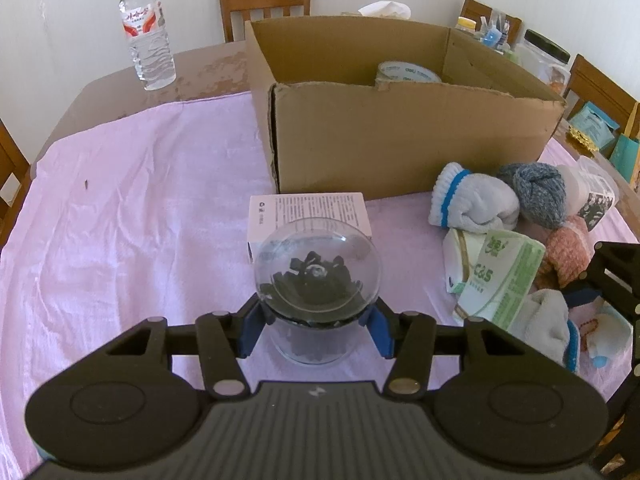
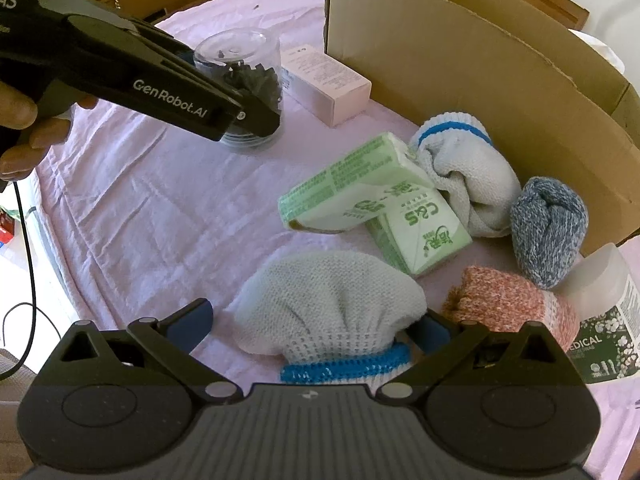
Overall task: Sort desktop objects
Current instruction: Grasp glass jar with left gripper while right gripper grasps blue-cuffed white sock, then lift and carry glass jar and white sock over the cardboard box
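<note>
My left gripper (image 1: 316, 320) is shut on a clear round jar (image 1: 316, 276) with black pieces inside, standing on the pink cloth; the jar (image 2: 240, 64) also shows in the right wrist view behind the left gripper's body. My right gripper (image 2: 316, 332) is open around a white rolled sock with a blue band (image 2: 328, 312), its fingers (image 2: 192, 320) on both sides. Nearby lie two green C&S tissue packs (image 2: 360, 192), another white sock (image 2: 460, 168), a blue-grey sock (image 2: 548, 224), a pink-orange sock (image 2: 508, 304) and a pale pink box (image 2: 324, 80).
An open cardboard box (image 1: 400, 136) stands behind the objects with a tape roll (image 1: 408, 72) inside. A water bottle (image 1: 146, 28) stands at the far left. A clear container labelled MEDICAL (image 2: 600, 320) lies at the right. Wooden chairs surround the table.
</note>
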Action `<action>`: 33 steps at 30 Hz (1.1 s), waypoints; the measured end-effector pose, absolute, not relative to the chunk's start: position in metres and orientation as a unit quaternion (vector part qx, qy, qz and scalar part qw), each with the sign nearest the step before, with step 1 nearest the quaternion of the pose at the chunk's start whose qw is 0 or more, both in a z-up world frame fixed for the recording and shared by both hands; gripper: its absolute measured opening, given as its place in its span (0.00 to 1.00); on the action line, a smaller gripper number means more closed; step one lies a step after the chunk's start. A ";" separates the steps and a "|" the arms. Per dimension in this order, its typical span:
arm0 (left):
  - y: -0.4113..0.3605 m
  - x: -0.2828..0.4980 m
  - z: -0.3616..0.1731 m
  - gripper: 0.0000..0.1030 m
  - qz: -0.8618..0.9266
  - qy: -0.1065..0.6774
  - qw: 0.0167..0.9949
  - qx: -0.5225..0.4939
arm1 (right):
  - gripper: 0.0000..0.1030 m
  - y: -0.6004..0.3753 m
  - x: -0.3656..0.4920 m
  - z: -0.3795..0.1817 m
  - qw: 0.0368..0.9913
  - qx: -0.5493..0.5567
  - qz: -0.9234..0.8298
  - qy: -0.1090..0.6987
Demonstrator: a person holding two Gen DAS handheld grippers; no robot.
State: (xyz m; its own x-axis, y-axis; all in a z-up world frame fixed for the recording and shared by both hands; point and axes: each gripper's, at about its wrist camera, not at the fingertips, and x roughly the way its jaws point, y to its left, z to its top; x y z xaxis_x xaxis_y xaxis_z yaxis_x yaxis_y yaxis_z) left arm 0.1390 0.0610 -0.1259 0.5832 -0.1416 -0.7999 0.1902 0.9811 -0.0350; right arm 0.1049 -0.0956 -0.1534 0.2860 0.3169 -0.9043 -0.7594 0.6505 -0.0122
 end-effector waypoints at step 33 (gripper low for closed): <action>0.048 0.146 -0.032 0.52 -0.184 0.414 0.890 0.055 | 0.80 -0.124 0.125 -0.053 0.806 -0.243 0.341 0.418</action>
State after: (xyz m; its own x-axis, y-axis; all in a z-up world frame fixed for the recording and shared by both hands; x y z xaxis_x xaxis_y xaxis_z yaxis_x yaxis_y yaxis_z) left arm 0.1465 0.0476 -0.0316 0.5900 -0.2829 -0.7562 0.3734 0.9260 -0.0552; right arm 0.1252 -0.1237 -0.0532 0.4177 0.3460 -0.8402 -0.7528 0.6495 -0.1068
